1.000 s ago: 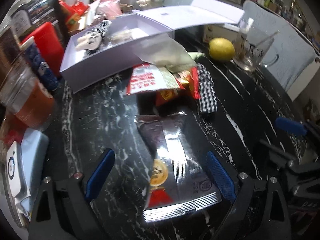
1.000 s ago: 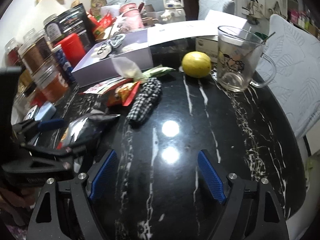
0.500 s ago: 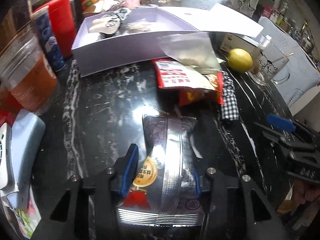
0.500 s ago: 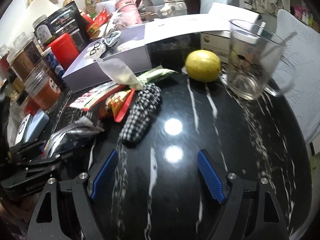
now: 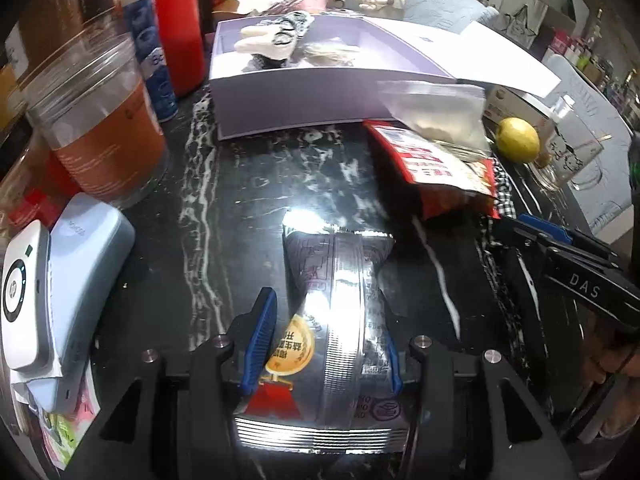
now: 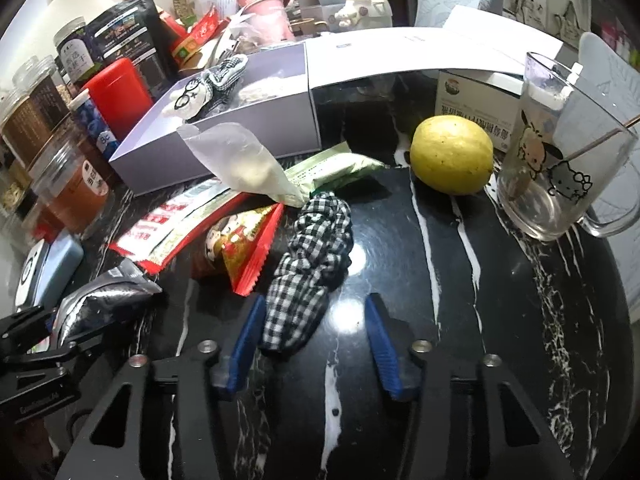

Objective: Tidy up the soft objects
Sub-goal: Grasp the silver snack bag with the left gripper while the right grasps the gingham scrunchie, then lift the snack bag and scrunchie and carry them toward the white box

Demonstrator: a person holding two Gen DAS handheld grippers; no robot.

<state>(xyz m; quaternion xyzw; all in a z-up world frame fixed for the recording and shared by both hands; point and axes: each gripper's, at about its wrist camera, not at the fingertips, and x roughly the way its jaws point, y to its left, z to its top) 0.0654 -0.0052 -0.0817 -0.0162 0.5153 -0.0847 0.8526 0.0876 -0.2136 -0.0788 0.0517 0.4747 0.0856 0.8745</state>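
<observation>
Left hand-held gripper (image 5: 326, 344): both blue pads pressed into the sides of the silver snack pouch (image 5: 340, 300), clamped on it. The pouch is pinched in at the waist, its far end resting on the black marble surface (image 5: 248, 200) and its crimped near edge under the gripper body.

Right hand-held gripper (image 6: 314, 340): jaws have just been closing, with the near end of the black-and-white checked cloth (image 6: 312, 264) between them. The left pad is touching or just beside the cloth edge; a clear gap of bare surface shows between the cloth and the right pad. So not clamped, jaws apart around it. The cloth lies bunched lengthwise on the surface, pointing away toward the snack pile.

Snack pile: red-and-white packet (image 6: 176, 224), small red packet (image 6: 244, 248), green packet (image 6: 336, 168) and a translucent bag (image 6: 240, 160) overlapping, just in front of the open lavender box (image 6: 224, 136). The box holds a white plush toy with glasses (image 6: 188, 98) plus a striped soft piece leaning on the rim.

Other items:
- lemon (image 6: 452, 156), near the glass mug (image 6: 560, 152) with cartoon prints, right side
- jars and a red canister (image 6: 116, 92) along the left edge
- pale blue case (image 5: 80, 280) with a white device on top, left of the pouch
</observation>
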